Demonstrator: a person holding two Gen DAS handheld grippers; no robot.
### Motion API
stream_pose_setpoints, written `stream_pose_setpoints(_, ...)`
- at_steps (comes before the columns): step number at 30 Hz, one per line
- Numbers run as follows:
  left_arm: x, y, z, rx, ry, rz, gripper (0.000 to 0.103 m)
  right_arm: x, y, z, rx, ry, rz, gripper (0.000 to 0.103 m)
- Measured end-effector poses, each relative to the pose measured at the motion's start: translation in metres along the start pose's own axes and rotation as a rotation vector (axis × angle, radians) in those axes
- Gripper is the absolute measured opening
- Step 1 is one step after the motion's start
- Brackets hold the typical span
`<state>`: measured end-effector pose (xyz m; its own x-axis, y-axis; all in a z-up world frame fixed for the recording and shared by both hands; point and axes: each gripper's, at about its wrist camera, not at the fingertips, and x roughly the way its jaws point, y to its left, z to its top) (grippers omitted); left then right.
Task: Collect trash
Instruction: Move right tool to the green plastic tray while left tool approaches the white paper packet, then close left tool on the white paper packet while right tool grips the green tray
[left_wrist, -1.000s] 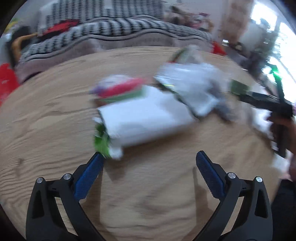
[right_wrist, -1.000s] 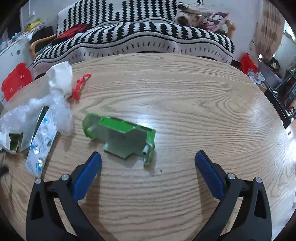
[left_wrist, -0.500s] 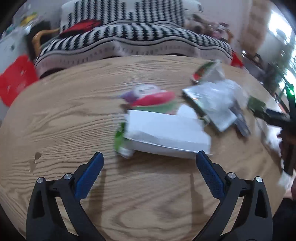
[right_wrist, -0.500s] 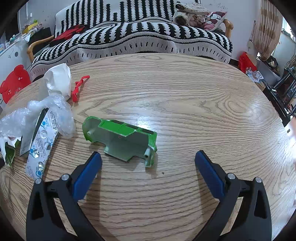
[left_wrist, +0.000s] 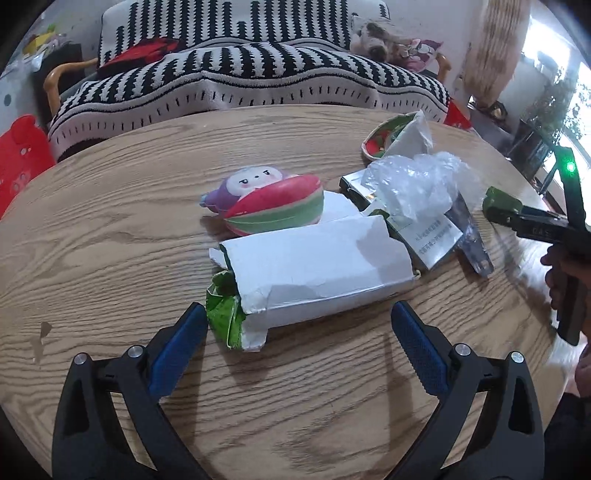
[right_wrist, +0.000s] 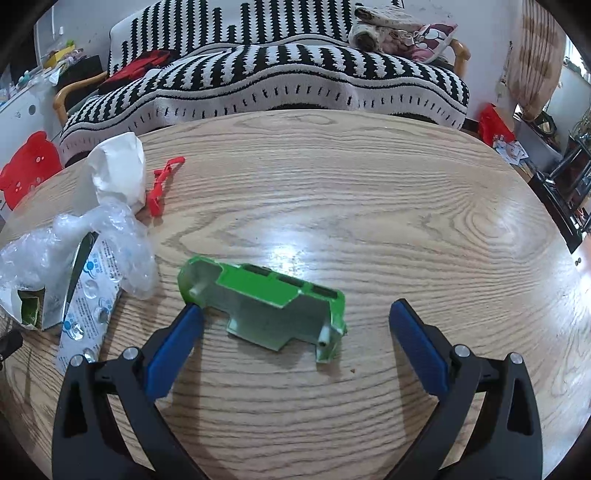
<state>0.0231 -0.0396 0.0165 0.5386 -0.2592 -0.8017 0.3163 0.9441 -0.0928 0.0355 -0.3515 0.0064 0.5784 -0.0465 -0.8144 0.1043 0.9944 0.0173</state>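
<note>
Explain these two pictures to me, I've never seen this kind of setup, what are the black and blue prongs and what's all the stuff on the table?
No robot here: a person holds a clamp-like tool in each hand, each with a camera looking along its two blue-tipped fingers.

One picture is from the left hand-held gripper. It is open and empty, just short of a torn white box on the wooden table. Behind the box lie a soft toy, crumpled plastic wrap and more packaging.

The other is from the right hand-held gripper, also open and empty, with a green plastic shell between its fingers. A pill strip, a red clip and a paper wad lie to the left.
</note>
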Motion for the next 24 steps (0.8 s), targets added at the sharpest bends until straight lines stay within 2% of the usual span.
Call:
stream_pose_setpoints(5,-0.004,0.002,0.001,-0.032,-0.029,-0.029,0.096,0.001,0.000,0.003,0.001,-0.007,0.013,0.095)
stream_pose_setpoints(7,-0.006,0.007,0.000,-0.053,-0.037,-0.050,0.076,-0.006,-0.008,0.003,0.055,-0.052,0.079,0.068)
stream_pose_setpoints(8,-0.005,0.008,0.001,-0.060,-0.033,-0.057,0.057,-0.008,-0.012,0.002,0.082,-0.064,0.097,0.062)
stream_pose_setpoints(9,-0.005,0.009,0.002,-0.063,-0.034,-0.057,0.038,-0.010,-0.017,0.002,0.107,-0.072,0.101,0.044)
stream_pose_setpoints(10,-0.004,0.010,0.003,-0.069,-0.030,-0.057,0.032,-0.011,-0.019,0.001,0.120,-0.076,0.114,0.021)
stream_pose_setpoints(17,-0.008,0.009,0.004,-0.104,-0.047,-0.082,0.016,-0.015,-0.037,-0.006,0.223,-0.083,0.210,0.019)
stream_pose_setpoints(20,-0.010,0.007,0.004,-0.105,-0.054,-0.090,0.010,-0.022,-0.037,-0.011,0.223,-0.107,0.205,0.019)
stream_pose_setpoints(24,-0.014,0.005,0.005,-0.114,-0.065,-0.077,0.010,-0.032,-0.031,-0.014,0.197,-0.138,0.175,0.019)
